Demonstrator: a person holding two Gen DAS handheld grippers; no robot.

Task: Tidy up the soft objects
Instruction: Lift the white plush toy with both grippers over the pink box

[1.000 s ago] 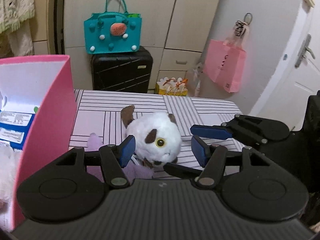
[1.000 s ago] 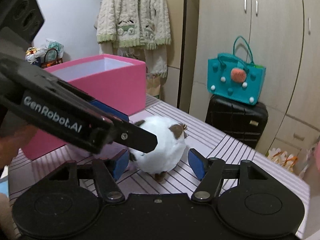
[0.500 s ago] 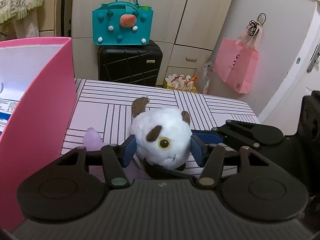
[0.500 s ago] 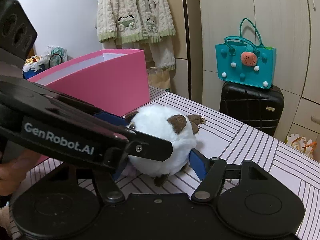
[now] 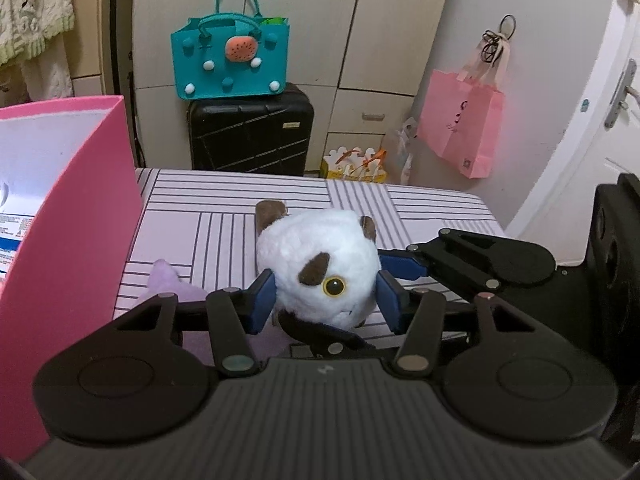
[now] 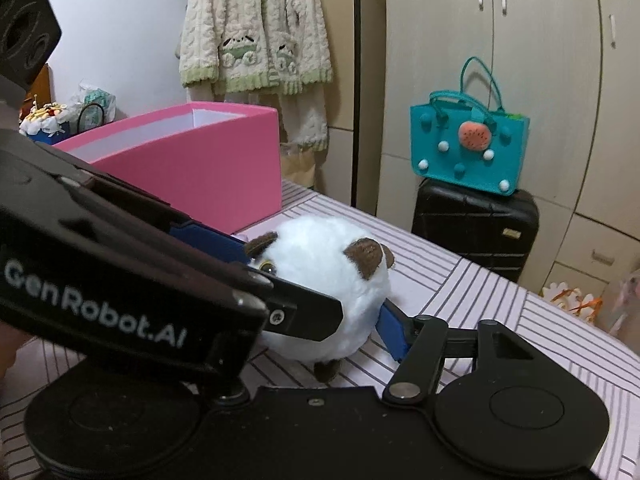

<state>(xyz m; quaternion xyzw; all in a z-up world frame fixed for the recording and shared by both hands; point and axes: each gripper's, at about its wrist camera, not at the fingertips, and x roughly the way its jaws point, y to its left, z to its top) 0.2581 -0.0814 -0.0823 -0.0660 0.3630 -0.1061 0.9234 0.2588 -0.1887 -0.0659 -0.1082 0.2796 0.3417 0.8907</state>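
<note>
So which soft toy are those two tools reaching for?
Find the big pink box on the striped table. Beside it sits a round white plush between the blue pads. Unlike the flat lilac toy nearby, it has brown patches and a yellow eye.

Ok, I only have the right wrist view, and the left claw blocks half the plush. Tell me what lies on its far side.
Observer: A purple soft toy lies on the table, between the white plush and the pink box.
Operator: Check the left claw's grip.
Observer: The left claw is closing, with both blue pads against the plush's sides.
Operator: Now look inside the box.
Observer: A blue-and-white printed pack shows against its inner wall.
</note>
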